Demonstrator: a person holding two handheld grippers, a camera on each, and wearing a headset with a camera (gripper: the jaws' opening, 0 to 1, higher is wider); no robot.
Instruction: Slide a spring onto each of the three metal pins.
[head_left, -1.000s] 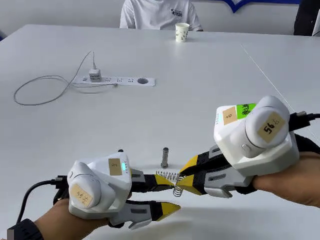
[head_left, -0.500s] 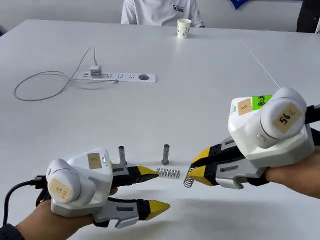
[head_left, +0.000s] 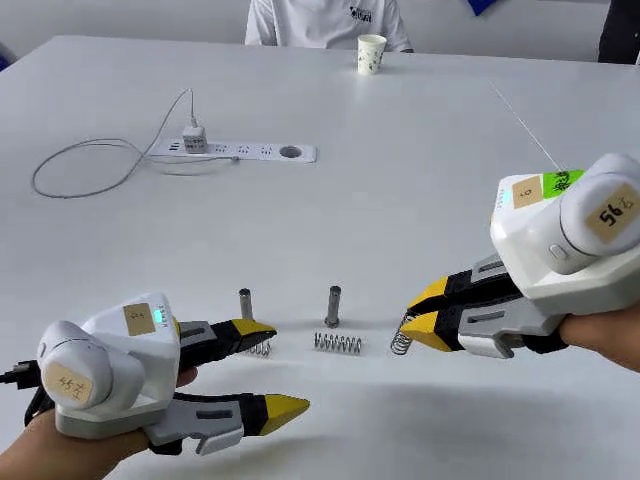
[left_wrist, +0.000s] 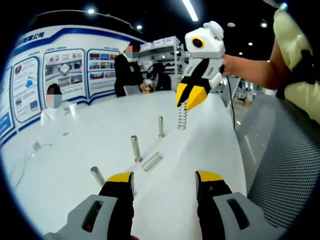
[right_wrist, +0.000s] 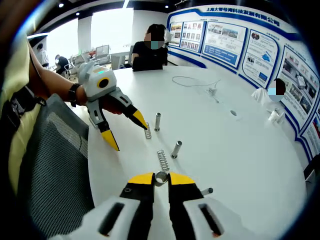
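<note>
Two upright metal pins (head_left: 245, 303) (head_left: 333, 305) stand on the white table (head_left: 400, 180). The left gripper view has three pins (left_wrist: 97, 175) (left_wrist: 135, 148) (left_wrist: 160, 126) in a row. One spring (head_left: 337, 343) lies flat in front of the middle pin. A second spring (head_left: 261, 348) sits by the left pin, close to one jaw tip of my left gripper (head_left: 270, 367), which is open and holds nothing. To the right, my right gripper (head_left: 415, 322) is shut on a third spring (head_left: 401, 338), which hangs from its tips just above the table (left_wrist: 182, 117).
A white power strip (head_left: 235, 152) with a plug and looping cable (head_left: 70, 165) lies at the back left. A paper cup (head_left: 371, 53) stands at the far edge, in front of a seated person (head_left: 320, 20). Bare table lies all around the pins.
My left gripper has drawn back to the left, away from the flat spring. My right gripper has moved right with its spring. The left pin and the spring beside it have come into sight.
</note>
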